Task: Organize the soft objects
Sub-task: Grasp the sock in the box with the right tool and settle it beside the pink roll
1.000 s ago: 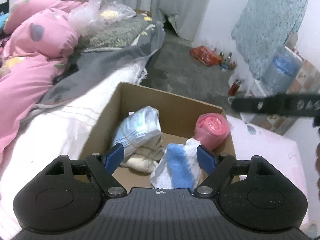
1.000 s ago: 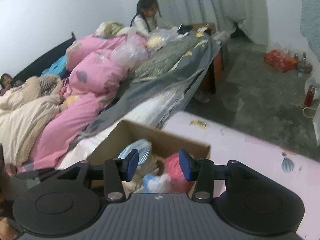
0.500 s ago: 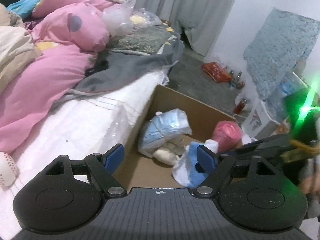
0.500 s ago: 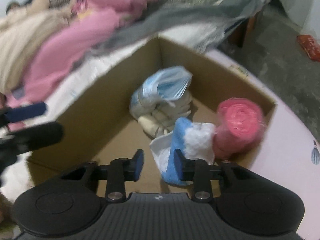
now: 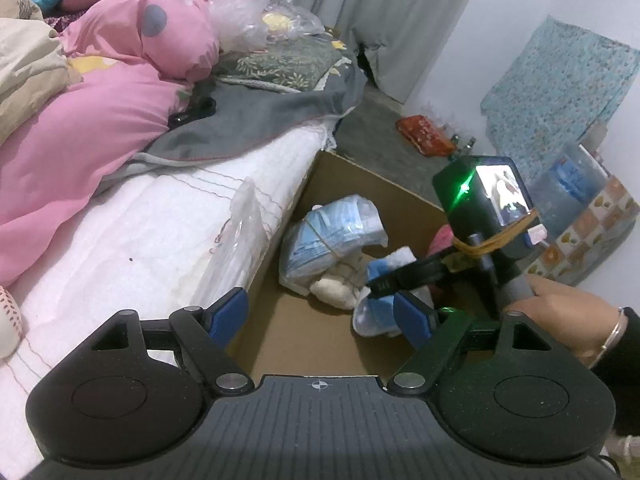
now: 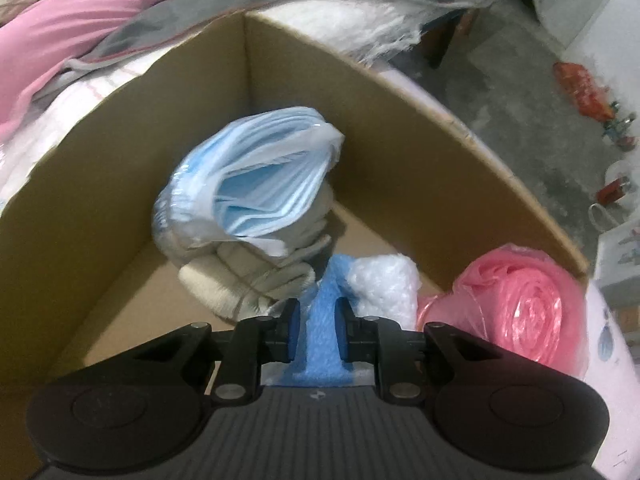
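Note:
A cardboard box (image 6: 400,120) (image 5: 344,176) stands beside the bed. Inside lie a bagged stack of blue face masks (image 6: 256,184) (image 5: 332,236) on cream gloves (image 6: 248,280), a blue-and-white cloth (image 6: 328,320) (image 5: 376,316) and a pink plastic roll (image 6: 524,304). My right gripper (image 6: 315,330) is down in the box, shut on the cloth's blue fold. My left gripper (image 5: 320,316) is open and empty above the box's near edge, with the right gripper (image 5: 404,276) in front of it.
The bed with a white mattress (image 5: 132,232), pink duvet (image 5: 80,112) and grey blanket (image 5: 260,112) lies to the left. A loose clear plastic bag (image 5: 244,224) rests at the mattress edge. Bottles and a red packet (image 5: 424,132) sit on the floor beyond.
My right gripper dropped into the box and closed on the blue-and-white cloth. My left gripper swung left and stayed open.

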Demonstrator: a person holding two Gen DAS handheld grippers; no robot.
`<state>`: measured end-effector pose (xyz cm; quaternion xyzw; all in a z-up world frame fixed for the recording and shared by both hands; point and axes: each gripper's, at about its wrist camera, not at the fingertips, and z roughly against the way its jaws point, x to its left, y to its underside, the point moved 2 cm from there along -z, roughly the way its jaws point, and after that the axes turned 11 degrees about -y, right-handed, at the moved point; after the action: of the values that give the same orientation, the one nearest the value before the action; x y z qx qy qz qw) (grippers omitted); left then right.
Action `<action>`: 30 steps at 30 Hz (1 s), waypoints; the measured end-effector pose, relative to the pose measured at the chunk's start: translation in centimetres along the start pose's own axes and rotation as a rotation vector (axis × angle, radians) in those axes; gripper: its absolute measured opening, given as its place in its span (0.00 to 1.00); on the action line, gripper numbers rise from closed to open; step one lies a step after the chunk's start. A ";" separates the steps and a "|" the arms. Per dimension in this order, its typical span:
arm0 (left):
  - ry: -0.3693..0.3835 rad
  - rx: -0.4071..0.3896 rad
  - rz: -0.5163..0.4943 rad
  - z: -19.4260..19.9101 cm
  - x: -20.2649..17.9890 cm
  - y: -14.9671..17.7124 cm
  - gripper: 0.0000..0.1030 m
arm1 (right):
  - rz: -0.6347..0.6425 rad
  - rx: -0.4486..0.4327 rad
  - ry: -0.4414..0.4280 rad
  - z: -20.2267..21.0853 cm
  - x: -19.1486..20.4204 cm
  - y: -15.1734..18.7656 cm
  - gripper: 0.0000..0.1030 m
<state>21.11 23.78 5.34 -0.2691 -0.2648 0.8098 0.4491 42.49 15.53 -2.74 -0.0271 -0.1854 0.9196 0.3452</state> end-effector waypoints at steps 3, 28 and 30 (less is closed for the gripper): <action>0.009 0.004 -0.001 0.0 -0.1 0.1 0.78 | -0.016 -0.055 -0.007 1.2 -0.2 0.0 0.23; 0.032 0.026 -0.023 -0.4 -0.4 0.6 0.79 | -0.099 -0.011 -0.146 2.9 -1.2 0.8 0.26; 0.023 0.015 -0.032 -0.1 -0.7 0.6 0.80 | -0.129 -0.058 -0.210 5.1 -1.7 1.7 0.32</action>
<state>21.13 22.92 4.98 -0.2707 -0.2581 0.8013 0.4669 41.85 11.59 1.30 0.0711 -0.2485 0.8875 0.3816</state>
